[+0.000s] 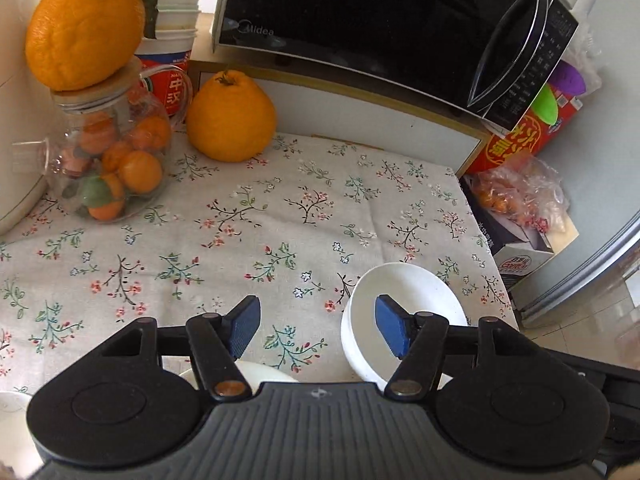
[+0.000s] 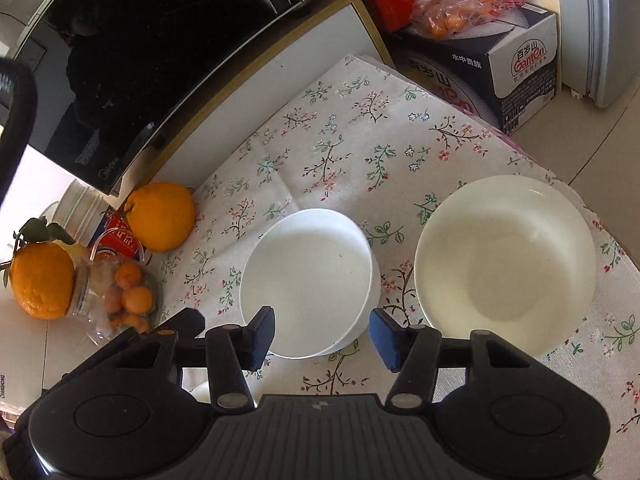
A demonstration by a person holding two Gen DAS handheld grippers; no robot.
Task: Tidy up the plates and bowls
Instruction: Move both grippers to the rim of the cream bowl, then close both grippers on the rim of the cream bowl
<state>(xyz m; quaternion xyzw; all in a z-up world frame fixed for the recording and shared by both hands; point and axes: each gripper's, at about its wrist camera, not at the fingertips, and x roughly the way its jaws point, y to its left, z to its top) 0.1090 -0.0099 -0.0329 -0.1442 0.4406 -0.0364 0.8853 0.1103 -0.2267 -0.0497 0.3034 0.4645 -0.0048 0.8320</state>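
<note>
A white bowl stands on the floral tablecloth near the table's right edge. My left gripper hovers open. Its right blue pad hangs over the bowl's inside and its left pad over bare cloth. A white rim shows just under its fingers. In the right wrist view the white bowl sits mid-cloth, with a second rim showing under its right side. A wider cream deep plate lies to its right. My right gripper is open above the bowl's near rim, pads not pressing on it.
A black microwave stands at the back on a white board. At the left are a large orange fruit, a glass jar of small oranges and noodle cups. Past the table's right edge are a cardboard box and bagged oranges.
</note>
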